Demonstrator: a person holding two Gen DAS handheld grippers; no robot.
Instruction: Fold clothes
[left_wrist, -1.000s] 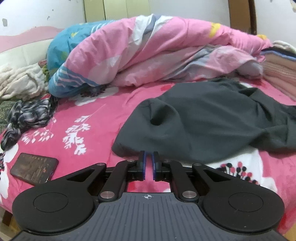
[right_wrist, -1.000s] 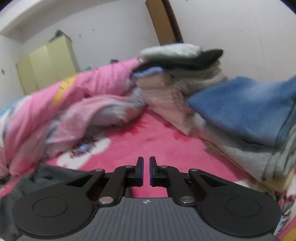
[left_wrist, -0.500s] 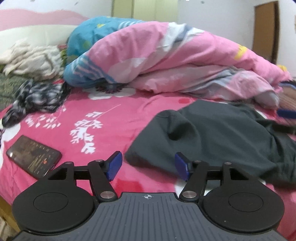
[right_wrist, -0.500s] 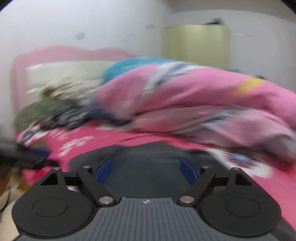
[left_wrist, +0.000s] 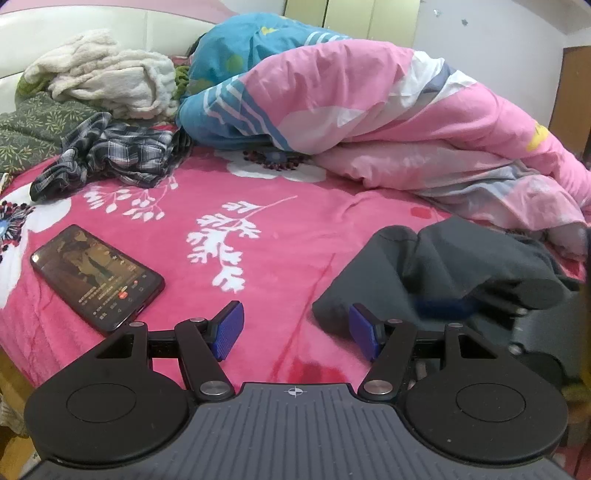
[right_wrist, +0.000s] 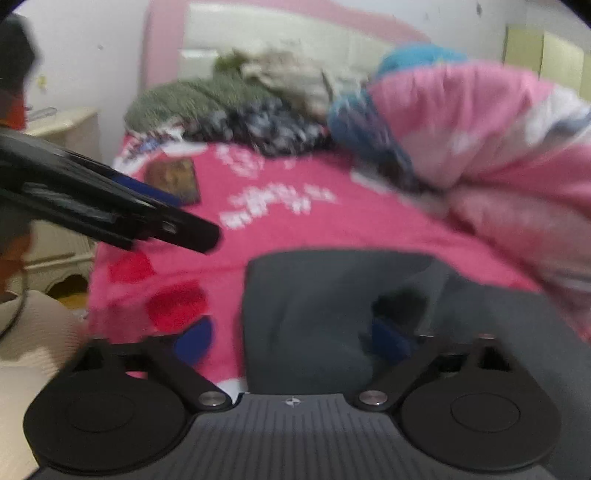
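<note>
A dark grey garment (left_wrist: 443, 266) lies crumpled on the pink flowered bedsheet (left_wrist: 280, 236), to the right in the left wrist view. My left gripper (left_wrist: 295, 330) is open over the bare sheet, its right pad beside the garment's near corner, nothing between the pads. In the blurred right wrist view the garment (right_wrist: 332, 302) fills the lower middle. My right gripper (right_wrist: 291, 341) hangs over the garment's left edge, its jaws closing with that edge between them and the pads still apart. The left gripper (right_wrist: 199, 232) reaches in from the left there.
A phone (left_wrist: 96, 275) lies face up on the sheet at the left. A plaid shirt (left_wrist: 110, 155), a white fleece (left_wrist: 103, 85) and a green blanket (left_wrist: 33, 133) pile up by the headboard. A bunched pink and blue quilt (left_wrist: 369, 122) fills the back.
My left gripper opened and slid left off the garment's edge. The right gripper swung from the stack of folded clothes to the grey garment, opened wide, then began narrowing.
</note>
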